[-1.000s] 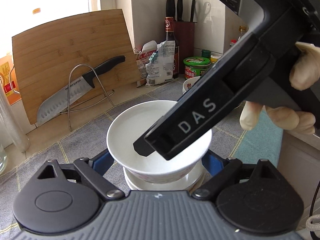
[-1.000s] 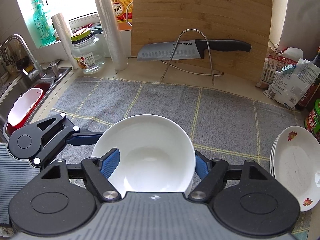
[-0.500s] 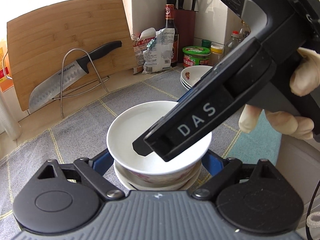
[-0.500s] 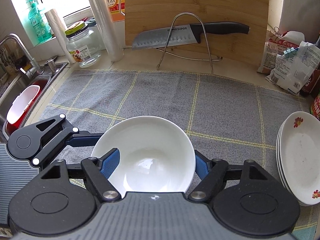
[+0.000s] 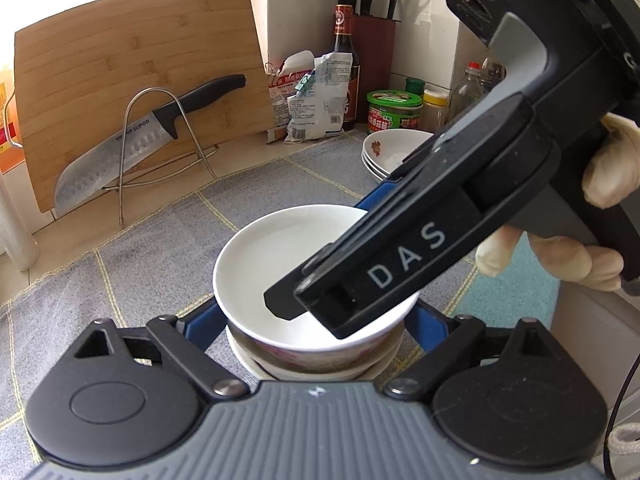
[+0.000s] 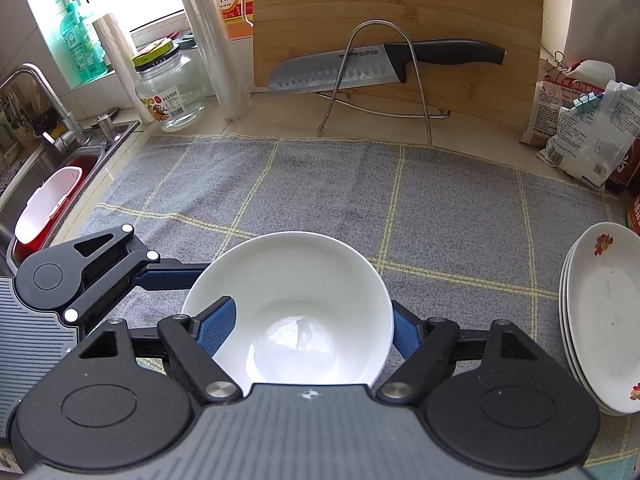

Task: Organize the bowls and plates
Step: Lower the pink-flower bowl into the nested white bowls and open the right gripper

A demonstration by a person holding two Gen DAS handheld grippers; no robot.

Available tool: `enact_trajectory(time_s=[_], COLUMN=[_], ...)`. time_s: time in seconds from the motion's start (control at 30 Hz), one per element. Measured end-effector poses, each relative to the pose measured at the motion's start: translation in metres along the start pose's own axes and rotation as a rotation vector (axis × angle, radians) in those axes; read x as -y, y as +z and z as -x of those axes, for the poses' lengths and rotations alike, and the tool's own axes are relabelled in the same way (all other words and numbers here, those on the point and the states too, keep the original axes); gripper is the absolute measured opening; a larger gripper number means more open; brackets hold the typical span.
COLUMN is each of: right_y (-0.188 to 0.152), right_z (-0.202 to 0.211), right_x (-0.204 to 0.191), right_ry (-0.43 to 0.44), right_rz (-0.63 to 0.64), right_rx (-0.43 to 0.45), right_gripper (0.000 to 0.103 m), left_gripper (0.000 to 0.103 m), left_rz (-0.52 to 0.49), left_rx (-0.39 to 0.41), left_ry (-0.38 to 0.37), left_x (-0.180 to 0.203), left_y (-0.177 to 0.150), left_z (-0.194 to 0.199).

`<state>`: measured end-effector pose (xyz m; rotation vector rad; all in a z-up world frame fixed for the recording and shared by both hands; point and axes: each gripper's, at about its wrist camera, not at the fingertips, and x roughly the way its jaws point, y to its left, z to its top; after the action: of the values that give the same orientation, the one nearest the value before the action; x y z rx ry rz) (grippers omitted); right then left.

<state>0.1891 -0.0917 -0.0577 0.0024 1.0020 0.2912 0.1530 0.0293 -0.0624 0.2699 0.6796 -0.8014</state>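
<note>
Item: white bowl (image 6: 296,312), plain inside, patterned in pink on the outer wall as seen from the left wrist view (image 5: 304,264); it is seated in a second, similar bowl (image 5: 312,366) whose rim shows just beneath it, and the pair is located on a grey cloth with yellow check lines (image 6: 340,192). Right gripper (image 6: 306,326): its blue-padded fingers (image 6: 218,322) are placed one inside the bowl's rim on the left and one outside the wall on the right, and the bowl is pinched between them; the body of this tool, marked DAS, is seen reaching over the bowl from the right in the left wrist view (image 5: 420,256), held by a pale gloved hand (image 5: 560,256). Left gripper (image 5: 316,320): its blue fingers (image 5: 204,322) are set either side of the stacked bowls; whether they press on the lower bowl or stand just clear cannot be told. Stack of shallow plates (image 6: 600,316) with small red flower marks: located at the right edge of the cloth, well apart from the bowls. Bamboo cutting board (image 6: 400,12): propped upright at the back of the counter. Knife (image 6: 380,66) with black handle: laid across a wire stand (image 6: 380,76) before the board. Glass jar (image 6: 170,88) and sink (image 6: 52,184): recorded at the left.
</note>
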Motion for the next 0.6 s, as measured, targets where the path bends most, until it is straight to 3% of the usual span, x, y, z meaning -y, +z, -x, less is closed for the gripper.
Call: enact_trajectory(time_s=[0.2,0.6], right_y=[-0.006,-0.023], right_z=[-0.001,0.013], right_x=[-0.007,-0.004], right_ry=[-0.004,-0.054], right_rz=[0.037,-0.003], right_rx=[-0.004,0.042], right_gripper=[0.097,0.102], left_gripper=[0.097,0.098], left_rz=[-0.020,-0.018], left_rx=[-0.006,-0.017], left_ry=[-0.002,-0.015], left_x=[-0.001,-0.008], left_y=[-0.002,-0.016], left_z=[0.002,0.022])
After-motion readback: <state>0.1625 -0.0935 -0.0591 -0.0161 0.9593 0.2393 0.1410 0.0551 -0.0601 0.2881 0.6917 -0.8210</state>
